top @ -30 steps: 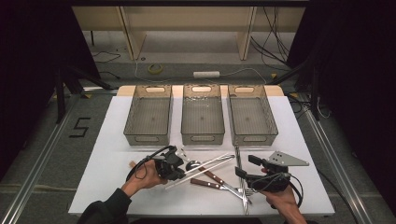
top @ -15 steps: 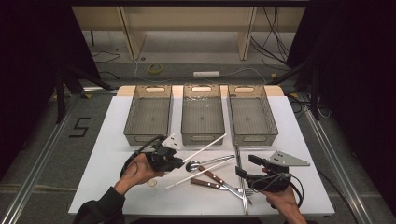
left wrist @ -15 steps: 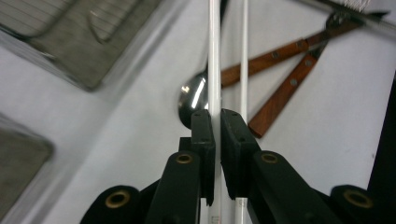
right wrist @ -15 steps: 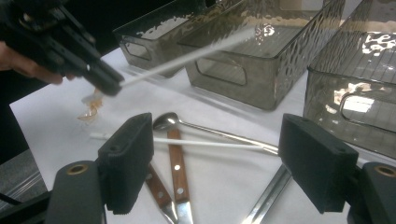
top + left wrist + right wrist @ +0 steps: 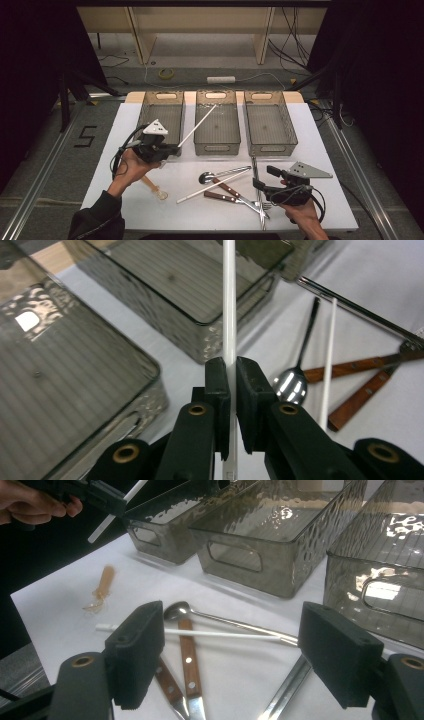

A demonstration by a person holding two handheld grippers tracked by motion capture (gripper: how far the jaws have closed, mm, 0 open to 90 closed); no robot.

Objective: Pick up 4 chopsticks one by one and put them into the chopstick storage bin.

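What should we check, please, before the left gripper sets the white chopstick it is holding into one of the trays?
1. Grip: the left gripper has its jaws closed on the white chopstick near one end: ok.
2. Lift: the chopstick is clear of the table, its far end above the middle tray: ok.
3. Middle tray looks bare inside: ok.
4. Right gripper open, low near the cutlery pile, away from the trays: ok.
5. Second white chopstick lies on the table by the spoon, waiting: ok.
6. Whether the long free end will swing in a one-end grip: cannot tell.
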